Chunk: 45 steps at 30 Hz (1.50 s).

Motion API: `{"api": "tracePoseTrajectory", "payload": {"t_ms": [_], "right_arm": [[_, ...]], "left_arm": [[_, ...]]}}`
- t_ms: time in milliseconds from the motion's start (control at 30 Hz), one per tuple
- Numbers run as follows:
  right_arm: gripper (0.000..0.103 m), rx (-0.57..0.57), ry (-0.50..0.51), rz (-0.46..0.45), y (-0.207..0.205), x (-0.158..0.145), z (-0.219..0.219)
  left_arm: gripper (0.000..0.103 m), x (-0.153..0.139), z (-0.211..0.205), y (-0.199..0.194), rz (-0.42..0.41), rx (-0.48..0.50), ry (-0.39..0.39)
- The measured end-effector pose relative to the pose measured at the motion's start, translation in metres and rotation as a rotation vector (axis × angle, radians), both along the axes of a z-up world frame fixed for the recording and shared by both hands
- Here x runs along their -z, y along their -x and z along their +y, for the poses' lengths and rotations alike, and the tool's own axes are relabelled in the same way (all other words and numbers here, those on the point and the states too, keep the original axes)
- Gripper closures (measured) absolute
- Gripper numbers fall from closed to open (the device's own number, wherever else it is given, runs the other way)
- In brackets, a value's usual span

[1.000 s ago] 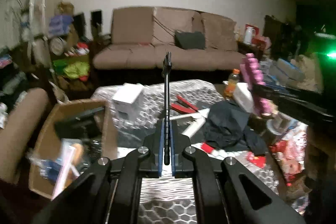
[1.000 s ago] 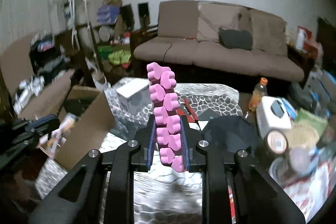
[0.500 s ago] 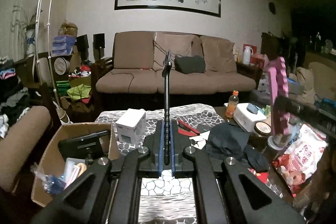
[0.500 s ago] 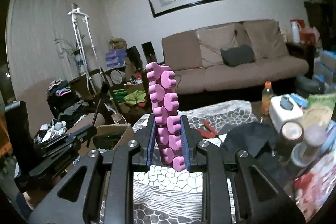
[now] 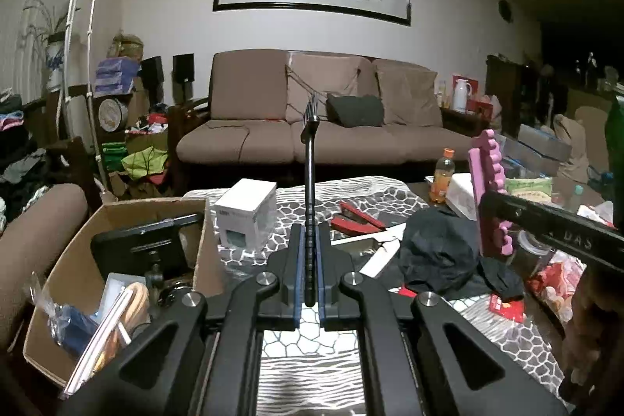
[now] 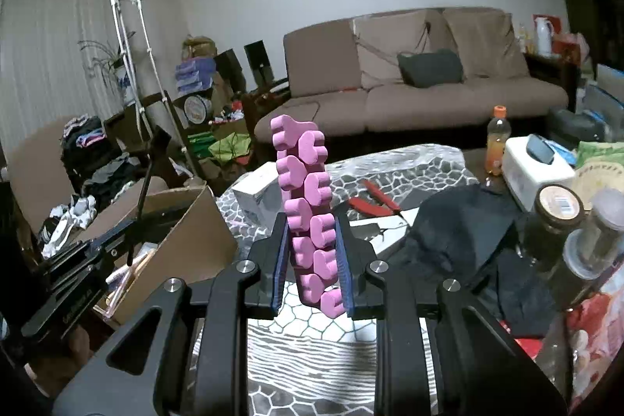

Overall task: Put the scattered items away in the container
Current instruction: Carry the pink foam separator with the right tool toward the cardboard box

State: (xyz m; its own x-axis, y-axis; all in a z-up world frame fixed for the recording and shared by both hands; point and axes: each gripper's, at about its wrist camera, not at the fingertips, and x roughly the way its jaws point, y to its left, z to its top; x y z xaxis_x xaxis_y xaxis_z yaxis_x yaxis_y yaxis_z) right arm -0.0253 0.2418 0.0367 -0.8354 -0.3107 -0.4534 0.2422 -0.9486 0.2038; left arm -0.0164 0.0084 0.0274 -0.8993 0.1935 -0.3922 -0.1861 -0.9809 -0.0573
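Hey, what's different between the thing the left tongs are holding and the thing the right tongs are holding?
The left tongs hold a thin black rod; the right tongs hold a chunky pink foam piece. The rod is slim and mostly smooth with a small head on top; the foam piece is wide and knobbly. The left jaws are nearly touching; the right stand wider apart. Both items stand upright, clamped near their lower ends.

Both grippers look the same: the left gripper (image 5: 308, 271) and right gripper (image 6: 313, 260) have chunky matte-black linkage arms, round silver screws at the pivots, blue pads lining the fingers.
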Motion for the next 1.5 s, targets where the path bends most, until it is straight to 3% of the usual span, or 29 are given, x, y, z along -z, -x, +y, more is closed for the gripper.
{"api": "tracePoseTrajectory", "payload": {"t_ms": [133,567,900,1500], "right_arm": [[0.082,-0.007,-0.079,0.02,-0.005,0.0,-0.013],[0.082,-0.01,-0.102,0.027,-0.023,-0.018,-0.03],[0.082,-0.028,0.01,0.005,-0.028,-0.038,-0.042],[0.082,-0.132,0.025,0.044,-0.049,-0.069,-0.114]], "left_arm": [[0.098,0.006,-0.002,0.002,-0.024,-0.013,0.004],[0.098,-0.002,-0.01,-0.007,-0.034,0.004,-0.032],[0.098,-0.022,-0.049,-0.022,-0.019,-0.003,-0.136],[0.098,-0.058,-0.126,-0.061,0.065,-0.088,-0.21]]}}
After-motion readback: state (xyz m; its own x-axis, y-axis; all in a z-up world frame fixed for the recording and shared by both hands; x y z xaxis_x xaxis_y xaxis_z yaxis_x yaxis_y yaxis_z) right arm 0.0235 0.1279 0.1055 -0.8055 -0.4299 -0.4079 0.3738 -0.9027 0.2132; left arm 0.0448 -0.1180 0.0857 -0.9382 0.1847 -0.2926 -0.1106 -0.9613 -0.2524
